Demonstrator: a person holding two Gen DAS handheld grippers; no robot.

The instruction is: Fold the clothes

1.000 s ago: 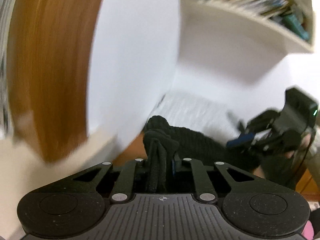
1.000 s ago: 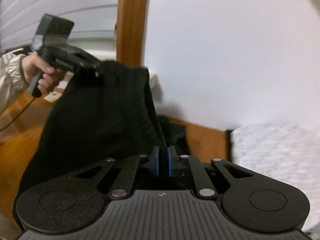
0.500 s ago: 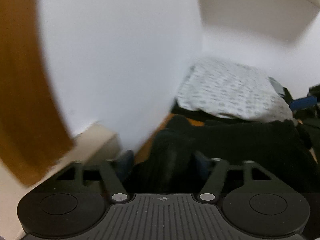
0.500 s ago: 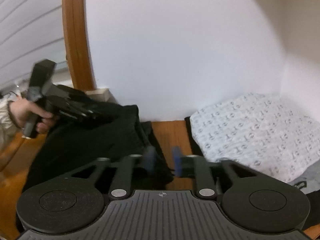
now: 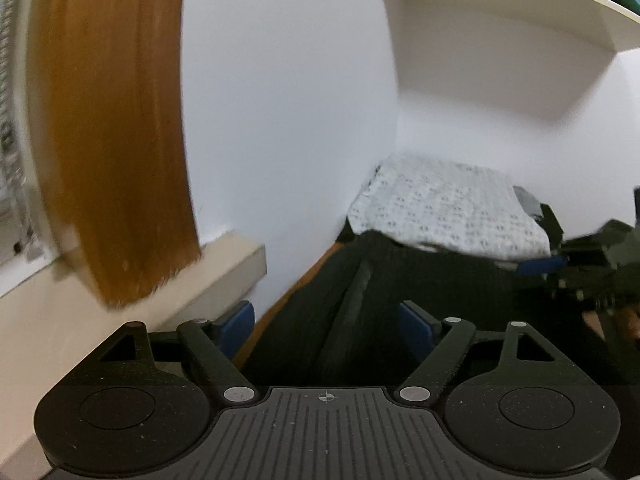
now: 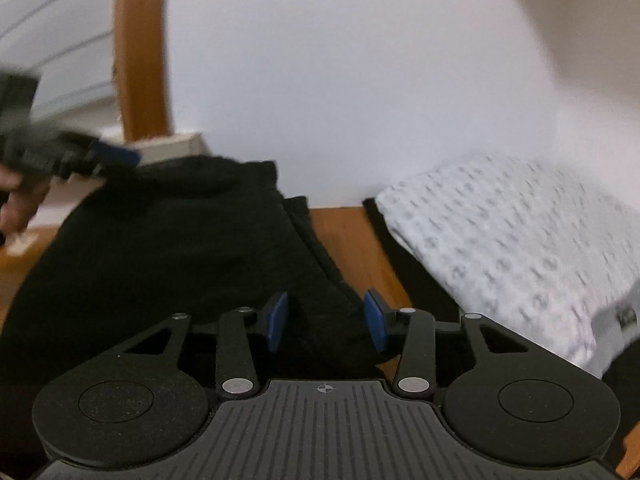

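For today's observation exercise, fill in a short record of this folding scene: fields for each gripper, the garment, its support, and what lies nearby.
left gripper: open, black garment between its fingers
right gripper: open, over a garment edge
black garment: lying on the wooden surface
wooden surface: bare strip showing
neighbour: white patterned folded cloth, right of the garment

I see little room ahead: the white wall [image 6: 360, 80] closes off the far side, and a wooden post [image 5: 116, 140] with a pale ledge [image 5: 224, 264] hems in my left. The black garment [image 6: 180, 248] covers most of the desk [image 6: 344, 236], leaving one bare strip between it and the white patterned cloth [image 6: 512, 240], which blocks the right. A white shelf [image 5: 500, 12] overhangs that corner, limiting lift there.
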